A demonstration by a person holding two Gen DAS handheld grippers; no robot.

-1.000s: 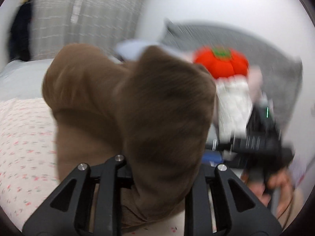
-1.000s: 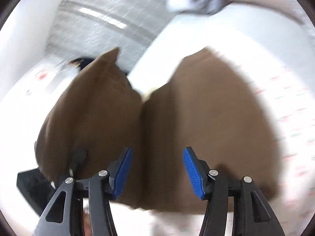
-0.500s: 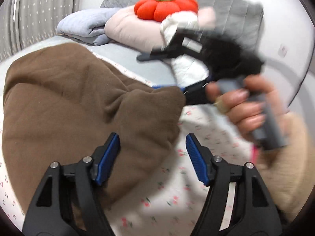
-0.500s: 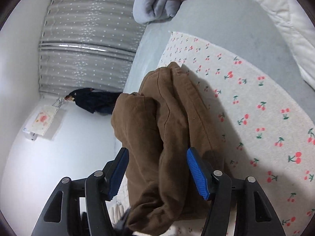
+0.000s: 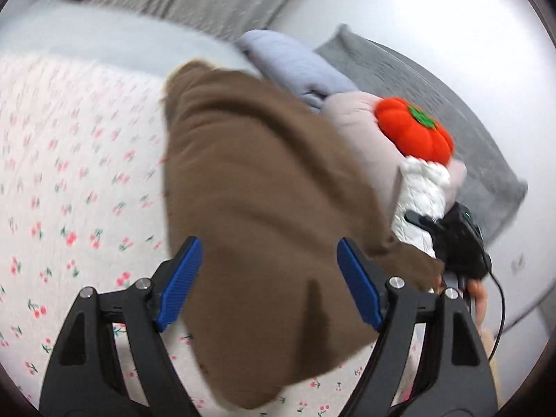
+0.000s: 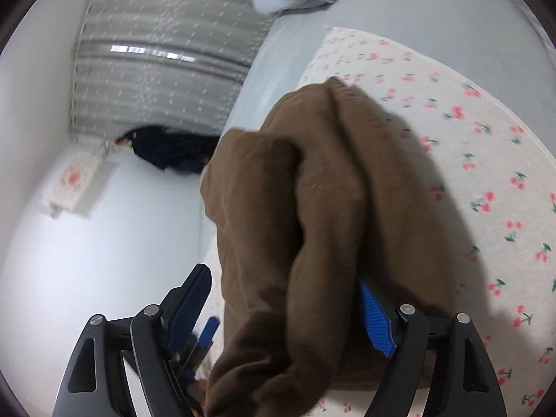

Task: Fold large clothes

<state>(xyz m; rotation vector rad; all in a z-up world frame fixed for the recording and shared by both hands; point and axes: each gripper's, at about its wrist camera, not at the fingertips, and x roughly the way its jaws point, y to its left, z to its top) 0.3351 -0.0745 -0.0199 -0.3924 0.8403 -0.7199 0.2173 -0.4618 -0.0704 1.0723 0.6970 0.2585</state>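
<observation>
cherry-print bed cover point(image 5: 69, 180), brown garment point(image 5: 257, 187) on it

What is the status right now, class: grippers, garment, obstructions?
Left gripper open, over brown garment. Right gripper open, brown cloth bunched between its fingers. Garment heaped on cherry-print sheet. Pillows behind, not blocking.

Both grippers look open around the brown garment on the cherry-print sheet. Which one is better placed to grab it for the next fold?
Right, probably. The right gripper has bunched brown garment between its open fingers. The left gripper hovers over flat cloth with no edge between its fingers.
</observation>
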